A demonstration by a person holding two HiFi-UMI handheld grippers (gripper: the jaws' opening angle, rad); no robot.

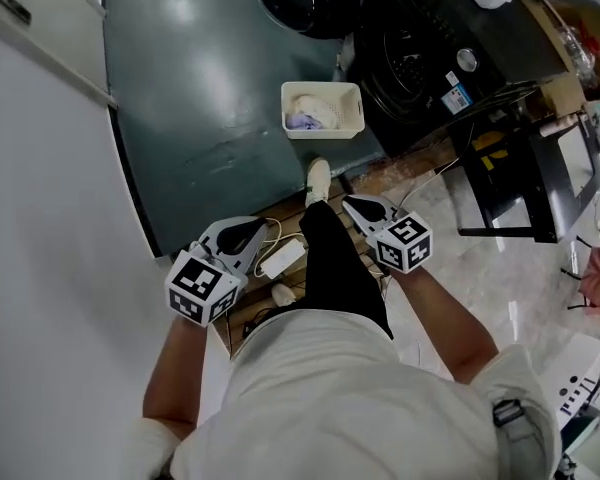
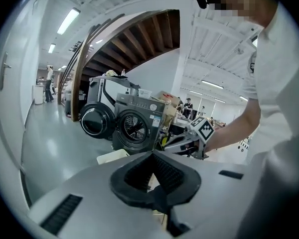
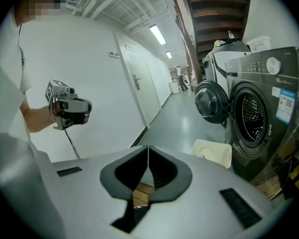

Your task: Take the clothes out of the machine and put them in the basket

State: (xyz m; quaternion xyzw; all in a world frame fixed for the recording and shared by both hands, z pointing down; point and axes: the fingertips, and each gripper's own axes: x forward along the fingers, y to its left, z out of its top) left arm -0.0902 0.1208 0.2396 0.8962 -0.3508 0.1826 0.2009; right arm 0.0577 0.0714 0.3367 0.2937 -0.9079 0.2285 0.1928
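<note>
- Left gripper [image 1: 242,236] and right gripper [image 1: 365,210] are close to the body, jaws together, holding nothing.
- Clothes [image 1: 305,118] lie in the basket [image 1: 323,86], just beside the machine [image 1: 420,58].
- The drum [image 3: 253,114] looks empty, so the unloading seems finished; next, check inside it.

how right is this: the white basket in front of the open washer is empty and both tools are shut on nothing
The basket is not empty: the head view shows white and purple clothes in it. The rest stands: it sits before the open washer, with left tool and right tool shut on nothing.
</note>
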